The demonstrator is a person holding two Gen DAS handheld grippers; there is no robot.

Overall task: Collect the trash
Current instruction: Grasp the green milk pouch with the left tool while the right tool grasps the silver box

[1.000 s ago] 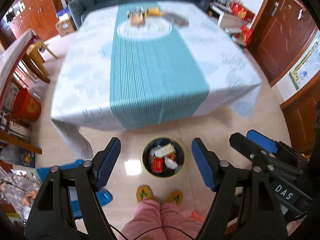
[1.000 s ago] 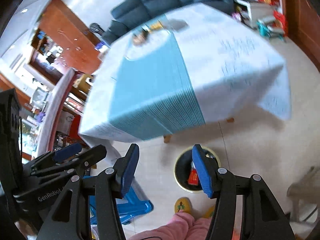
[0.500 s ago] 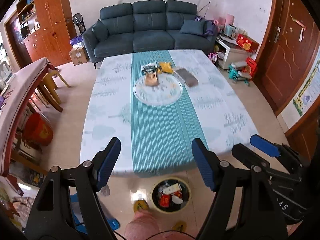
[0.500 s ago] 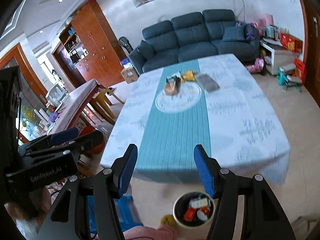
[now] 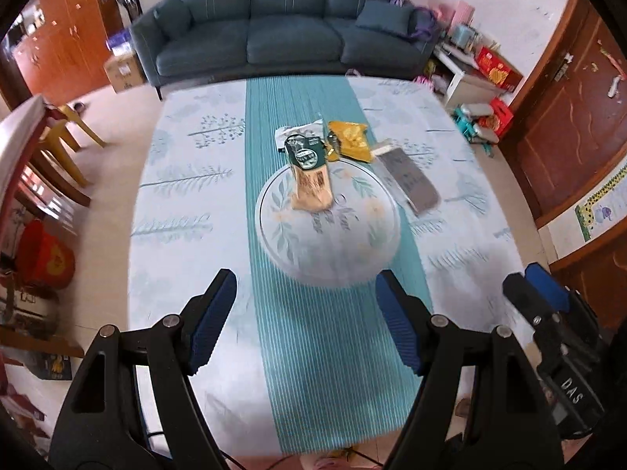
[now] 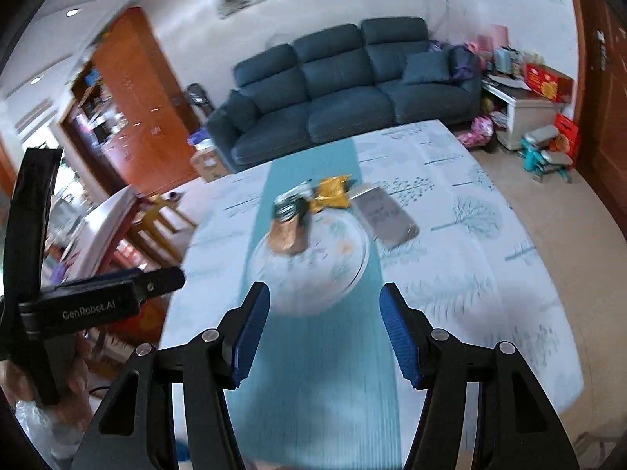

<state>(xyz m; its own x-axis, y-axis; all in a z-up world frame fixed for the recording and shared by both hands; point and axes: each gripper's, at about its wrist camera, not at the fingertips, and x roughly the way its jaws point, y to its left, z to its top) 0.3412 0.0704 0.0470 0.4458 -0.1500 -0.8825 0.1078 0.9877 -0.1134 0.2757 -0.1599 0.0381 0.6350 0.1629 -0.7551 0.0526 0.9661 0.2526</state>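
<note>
Both grippers are hanging over the near edge of the table (image 5: 184,196), jaws apart and holding nothing: the left gripper (image 5: 305,321) wide, the right gripper (image 6: 325,333) somewhat narrower. The trash is lying well ahead of them, toward the far edge on the teal runner (image 5: 333,352): a tan-and-green bag (image 5: 309,180) partly on the round mat (image 5: 329,250), a white wrapper (image 5: 292,132) behind it, a yellow packet (image 5: 350,139) touching it on the right, and a grey pouch (image 5: 409,182) beside the mat.

The pieces are crowding each other, so a jaw closing on the bag is likely catching the yellow packet too, or nudging it away. The flat grey pouch is offering little edge to pinch; fingers sliding on it may be bunching the cloth or dragging the mat. Light wrappers may also slip out on the carry.

The table is wearing a pale tree-print cloth. Beyond it a dark blue sofa (image 5: 282,23) is standing against the wall, wooden cabinets on the left, a wooden door on the right, with boxes and toys cluttering the far right corner of the floor.
</note>
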